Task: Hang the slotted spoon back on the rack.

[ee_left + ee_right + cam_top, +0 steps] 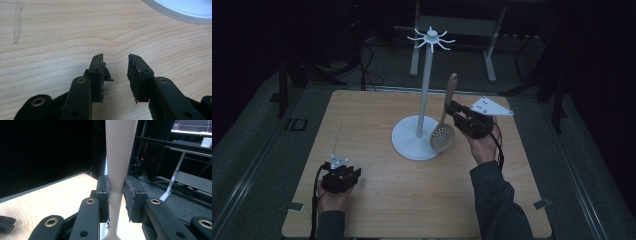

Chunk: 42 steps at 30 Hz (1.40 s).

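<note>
Unmarked wooden table (377, 200), slotted spoon (443, 136)

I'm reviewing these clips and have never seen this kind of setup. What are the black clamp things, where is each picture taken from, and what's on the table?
A person sits at a wooden table with a hand-held two-jaw gripper in each hand; there is no robot arm. The high view looks down from above the person's side. The other two pictures come from cameras riding on each gripper, looking along its black jaws.

On the table stands a white utensil stand: a round base, a tall pole and hooks spread around the top.

The right gripper is closed on the handle of a slotted spoon, held upright with its perforated bowl hanging down beside the stand's base. In the right gripper view, the handle runs up between the jaws.

The left gripper rests low over bare wood, jaws open, holding nothing.
</note>
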Each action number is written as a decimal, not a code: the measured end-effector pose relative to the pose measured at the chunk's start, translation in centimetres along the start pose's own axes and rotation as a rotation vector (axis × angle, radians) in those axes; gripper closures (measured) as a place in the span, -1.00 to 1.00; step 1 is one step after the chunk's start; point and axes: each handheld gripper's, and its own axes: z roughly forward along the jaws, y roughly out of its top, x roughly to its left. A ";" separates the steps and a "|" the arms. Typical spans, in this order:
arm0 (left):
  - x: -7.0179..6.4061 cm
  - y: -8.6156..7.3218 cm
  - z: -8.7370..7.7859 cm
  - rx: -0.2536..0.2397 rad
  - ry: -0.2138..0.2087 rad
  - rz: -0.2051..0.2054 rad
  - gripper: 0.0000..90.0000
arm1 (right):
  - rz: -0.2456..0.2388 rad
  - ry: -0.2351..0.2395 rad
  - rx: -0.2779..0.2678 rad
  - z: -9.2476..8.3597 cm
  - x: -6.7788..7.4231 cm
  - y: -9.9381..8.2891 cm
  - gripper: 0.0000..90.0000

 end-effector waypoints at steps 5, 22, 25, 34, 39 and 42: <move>0.0 0.0 0.0 -0.001 0.001 0.001 0.47 | 0.007 -0.004 0.000 0.2 -0.2 0.5 0.66; 0.0 0.0 0.0 -0.002 -0.002 0.000 0.47 | 0.011 -0.013 -0.005 0.8 -1.0 2.7 0.66; 0.0 0.0 0.0 -0.003 -0.004 -0.002 0.47 | 0.007 -0.015 -0.012 0.9 -1.0 3.3 0.66; 0.0 0.0 0.0 -0.003 -0.004 -0.004 0.47 | 0.011 -0.020 -0.017 1.4 -1.2 4.5 0.66; 0.0 0.0 0.0 -0.002 -0.005 -0.002 0.47 | 0.015 -0.019 -0.010 1.7 -1.3 5.0 0.66; 0.0 0.1 0.0 -0.003 -0.004 -0.005 0.47 | 0.014 -0.016 -0.008 1.9 -1.2 5.3 0.66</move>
